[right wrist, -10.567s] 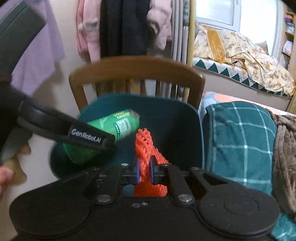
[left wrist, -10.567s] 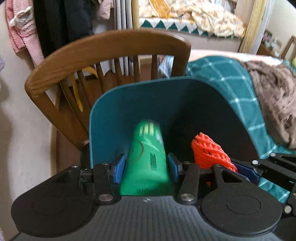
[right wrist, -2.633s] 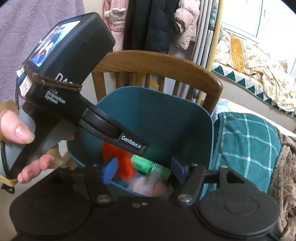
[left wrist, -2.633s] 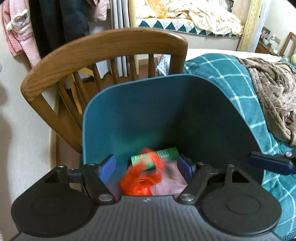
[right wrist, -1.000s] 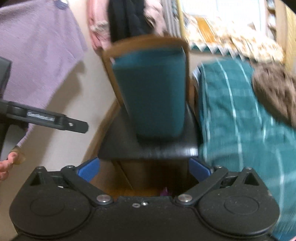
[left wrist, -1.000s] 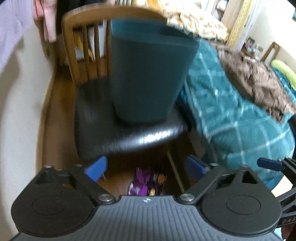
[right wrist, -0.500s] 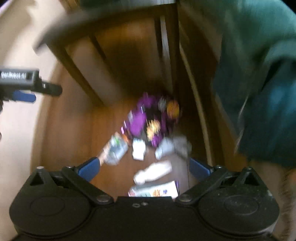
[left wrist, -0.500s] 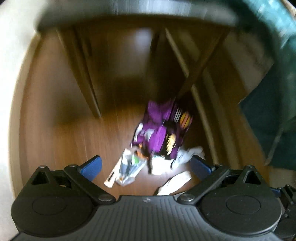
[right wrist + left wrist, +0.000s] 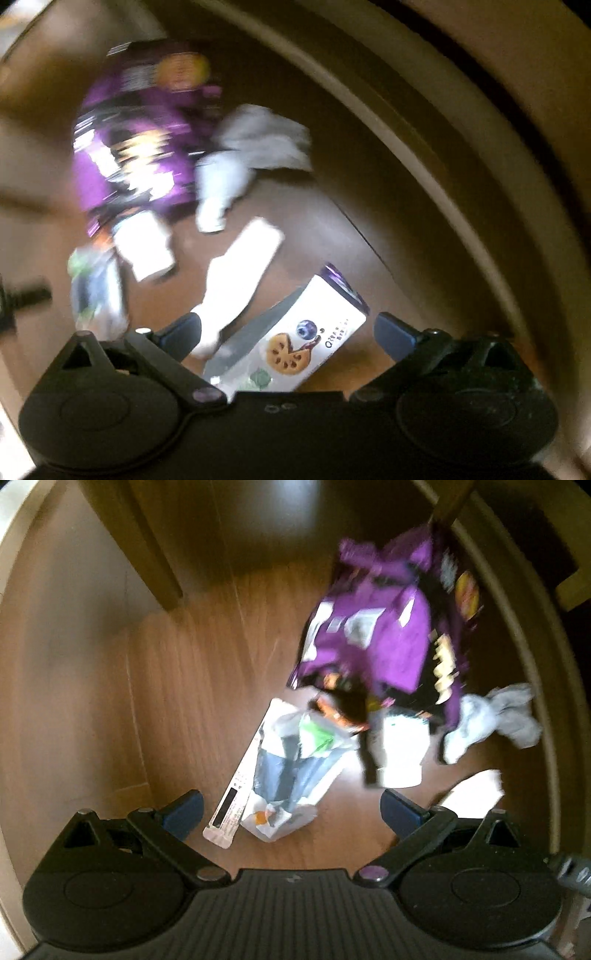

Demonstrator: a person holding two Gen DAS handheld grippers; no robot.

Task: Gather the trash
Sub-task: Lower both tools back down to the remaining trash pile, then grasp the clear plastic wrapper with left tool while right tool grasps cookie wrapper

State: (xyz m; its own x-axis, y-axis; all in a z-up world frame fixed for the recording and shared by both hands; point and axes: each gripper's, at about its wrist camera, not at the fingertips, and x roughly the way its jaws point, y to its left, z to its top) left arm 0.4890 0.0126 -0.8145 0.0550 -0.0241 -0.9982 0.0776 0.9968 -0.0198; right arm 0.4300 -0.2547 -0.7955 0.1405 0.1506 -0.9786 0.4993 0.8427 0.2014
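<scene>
We held left gripper [image 9: 291, 808] wide open, empty, over clear wrapper [image 9: 291, 764] on wood floor [image 9: 177, 686] | right gripper [image 9: 288, 334] wide open, empty, above blueberry snack box [image 9: 303, 343] | purple bag [image 9: 384, 627], grey tissue [image 9: 495, 720] lay nearby, blurred

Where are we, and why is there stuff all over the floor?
Probably a room at home, down low by furniture. There's a wooden floor, a dark wooden leg, and trash lying about: a purple snack bag and a cookie box.
</scene>
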